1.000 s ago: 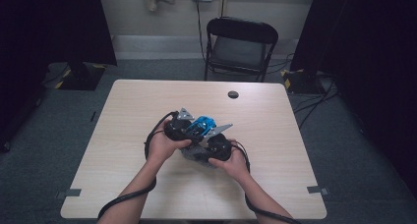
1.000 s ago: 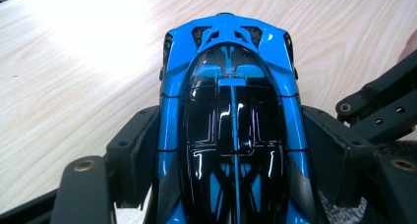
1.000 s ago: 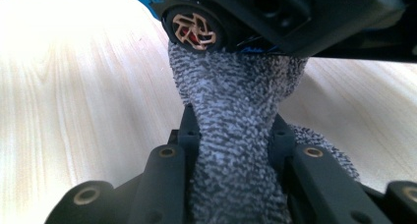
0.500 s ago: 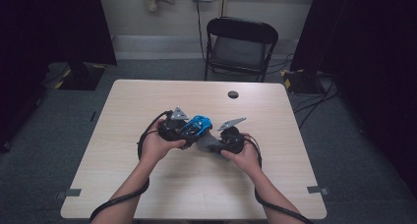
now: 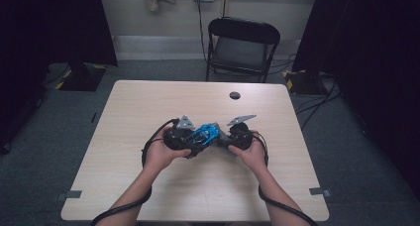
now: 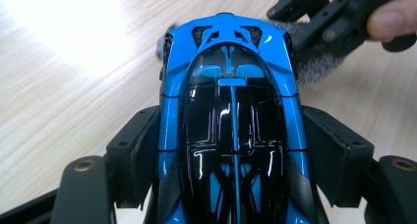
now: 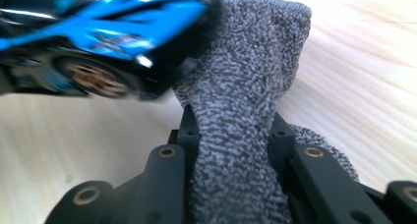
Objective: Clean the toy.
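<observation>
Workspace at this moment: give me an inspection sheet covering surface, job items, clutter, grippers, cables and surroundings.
Surface: pale wood-grain table, bare around the work.
Job's things: glossy blue-and-black toy car held above the table; grey speckled terry cloth pressed against one end of the car.
Clutter: small round black disc near the table's far edge.
Grippers: left gripper shut on the car's sides; right gripper shut on the cloth.
Cables: black cable loops from the left gripper past the forearm; another trails by the right forearm.
Surroundings: black folding chair beyond the table, grey carpet, wall socket, floor cables at right.
</observation>
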`<state>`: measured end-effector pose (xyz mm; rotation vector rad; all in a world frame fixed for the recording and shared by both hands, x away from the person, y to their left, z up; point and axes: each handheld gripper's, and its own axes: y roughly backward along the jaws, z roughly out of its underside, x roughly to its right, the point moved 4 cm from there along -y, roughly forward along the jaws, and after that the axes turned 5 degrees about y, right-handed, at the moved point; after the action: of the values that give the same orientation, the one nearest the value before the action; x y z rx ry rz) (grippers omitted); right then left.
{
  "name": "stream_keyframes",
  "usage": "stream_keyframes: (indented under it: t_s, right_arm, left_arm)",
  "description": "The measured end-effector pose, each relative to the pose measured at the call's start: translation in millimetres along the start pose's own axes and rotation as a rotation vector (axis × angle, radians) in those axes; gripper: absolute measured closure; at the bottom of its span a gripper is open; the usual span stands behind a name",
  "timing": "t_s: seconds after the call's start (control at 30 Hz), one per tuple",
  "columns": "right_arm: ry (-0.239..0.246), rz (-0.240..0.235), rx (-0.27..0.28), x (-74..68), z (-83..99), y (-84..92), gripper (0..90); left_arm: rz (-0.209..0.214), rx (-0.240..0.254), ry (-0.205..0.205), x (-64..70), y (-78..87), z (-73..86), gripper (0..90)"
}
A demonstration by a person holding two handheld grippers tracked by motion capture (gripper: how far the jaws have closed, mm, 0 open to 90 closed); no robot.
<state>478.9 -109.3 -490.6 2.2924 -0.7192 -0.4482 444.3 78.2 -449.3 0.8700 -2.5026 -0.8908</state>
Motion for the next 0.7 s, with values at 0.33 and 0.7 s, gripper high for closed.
stream_keyframes:
  t_s: [0.33,0.7]
  right_arm:
    - [0.013,-0.036,0.010,-11.7,-1.4,-4.6,68.9]
    - [0.042,-0.063,0.002,-22.9,-2.5,-10.1,68.8]
  left_arm:
    - [-0.003,-0.001,0.027,-4.9,-5.0,-0.4,28.0]
    - [-0.030,0.002,0.033,-11.3,-8.7,-2.0,28.0]
